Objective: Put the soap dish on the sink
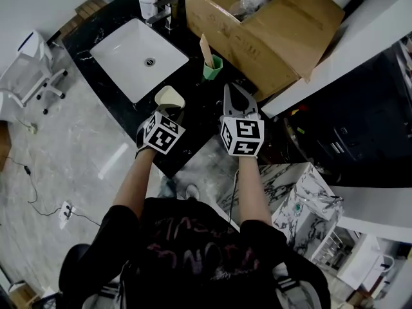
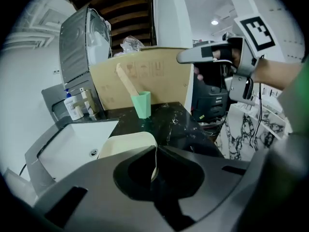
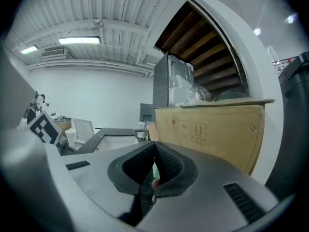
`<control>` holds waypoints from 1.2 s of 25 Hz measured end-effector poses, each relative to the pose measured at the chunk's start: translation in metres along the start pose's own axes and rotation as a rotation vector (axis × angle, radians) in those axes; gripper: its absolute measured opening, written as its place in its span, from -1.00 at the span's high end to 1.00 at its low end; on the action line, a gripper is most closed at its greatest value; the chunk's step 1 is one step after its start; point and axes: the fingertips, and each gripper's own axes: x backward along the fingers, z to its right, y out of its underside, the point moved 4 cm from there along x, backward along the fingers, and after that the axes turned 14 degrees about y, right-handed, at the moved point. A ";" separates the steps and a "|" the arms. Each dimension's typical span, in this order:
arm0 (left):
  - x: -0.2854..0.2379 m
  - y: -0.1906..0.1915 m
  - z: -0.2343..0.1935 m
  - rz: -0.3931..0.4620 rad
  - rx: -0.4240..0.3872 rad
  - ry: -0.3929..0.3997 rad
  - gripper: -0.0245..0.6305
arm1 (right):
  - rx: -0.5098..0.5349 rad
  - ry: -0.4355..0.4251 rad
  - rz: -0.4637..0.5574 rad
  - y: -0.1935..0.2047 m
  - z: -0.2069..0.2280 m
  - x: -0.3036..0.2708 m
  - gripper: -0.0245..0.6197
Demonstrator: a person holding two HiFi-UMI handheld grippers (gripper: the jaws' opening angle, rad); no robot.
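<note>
A cream soap dish [image 1: 170,98] hangs over the front of the black marble counter [image 1: 122,102], just right of the white sink basin [image 1: 138,55]. My left gripper [image 1: 171,112] is shut on its near rim. In the left gripper view the dish [image 2: 126,147] sticks out ahead of the closed jaws of the left gripper [image 2: 154,152], with the basin [image 2: 77,146] to its left. My right gripper [image 1: 233,91] floats beside it to the right, shut with nothing in it; its pads meet in the right gripper view [image 3: 154,148].
A green cup [image 1: 213,67] holding a wooden stick stands on the counter behind the grippers. A big open cardboard box [image 1: 270,28] fills the counter's right end. A soap bottle [image 1: 148,5] and faucet [image 1: 165,11] sit behind the basin. A white chair [image 1: 29,69] stands at left.
</note>
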 end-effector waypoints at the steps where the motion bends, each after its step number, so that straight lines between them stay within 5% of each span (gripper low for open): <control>1: -0.004 0.003 0.001 -0.019 -0.007 0.004 0.85 | 0.000 0.002 -0.004 0.001 0.001 0.000 0.88; 18: -0.030 0.021 0.000 -0.110 -0.016 0.010 0.78 | -0.014 0.013 -0.035 0.015 0.011 -0.010 0.88; 20: -0.027 0.021 0.000 -0.102 -0.014 0.006 0.64 | -0.011 0.006 -0.035 0.015 0.009 -0.010 0.88; 30: 0.009 -0.001 -0.003 0.037 0.027 -0.053 0.62 | -0.024 -0.023 -0.015 0.009 0.000 -0.007 0.88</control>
